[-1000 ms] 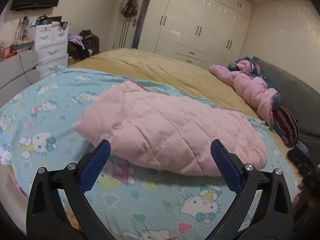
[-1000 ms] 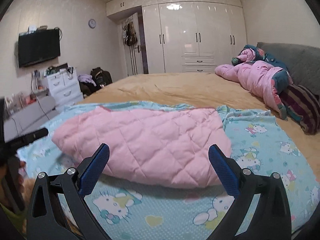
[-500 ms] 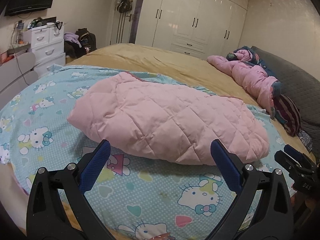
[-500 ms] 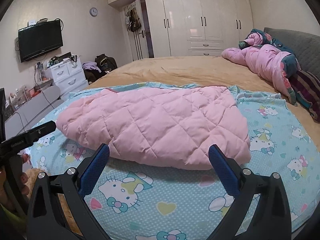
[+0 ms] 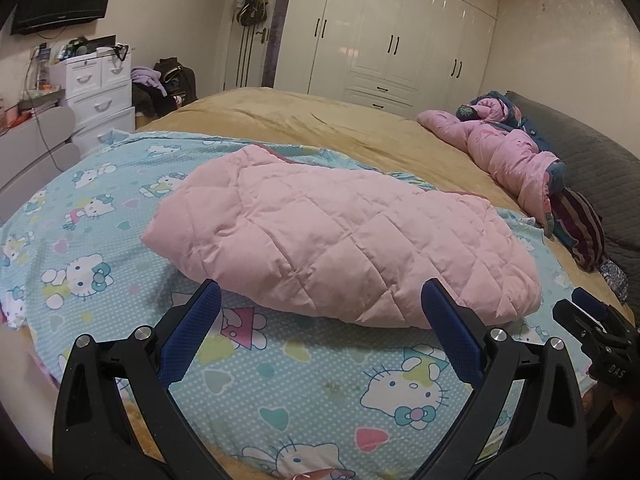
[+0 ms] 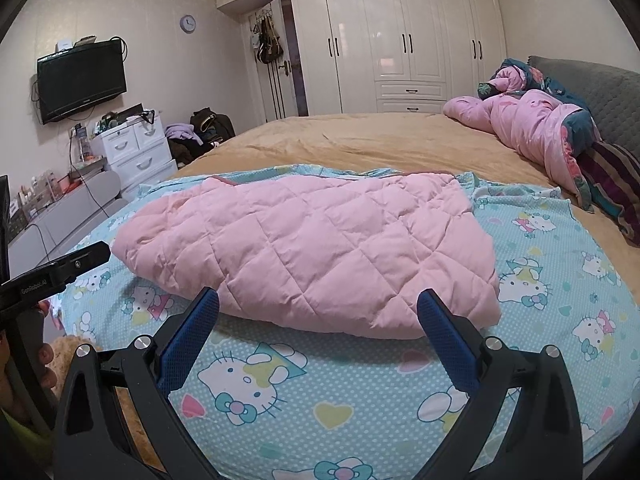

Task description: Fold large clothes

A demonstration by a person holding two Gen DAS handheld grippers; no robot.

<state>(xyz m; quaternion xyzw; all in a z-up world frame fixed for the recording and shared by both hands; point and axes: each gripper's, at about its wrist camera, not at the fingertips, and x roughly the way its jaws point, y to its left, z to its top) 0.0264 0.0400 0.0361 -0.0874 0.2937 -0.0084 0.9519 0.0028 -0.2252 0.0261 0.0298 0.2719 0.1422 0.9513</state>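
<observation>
My left gripper [image 5: 320, 320] hangs with jaws spread and empty at the bottom of its frame; my right gripper [image 6: 318, 320] does the same. The pink quilted jacket [image 5: 340, 236] lies mid-frame, folded into a puffy bundle on the cartoon-cat sheet [image 5: 248, 380] over the bed [image 5: 320, 120]. It looks light, soft and springy, so I judge its near hem corners the best hold.

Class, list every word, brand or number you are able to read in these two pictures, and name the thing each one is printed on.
"GenRobot.AI": white print on the left gripper, seen from the right wrist view.
"DAS": white letters on the right gripper, upside down in the left wrist view.
TV: small logo on its lower edge, too small to read.
Wall clock: face too small to read.
</observation>
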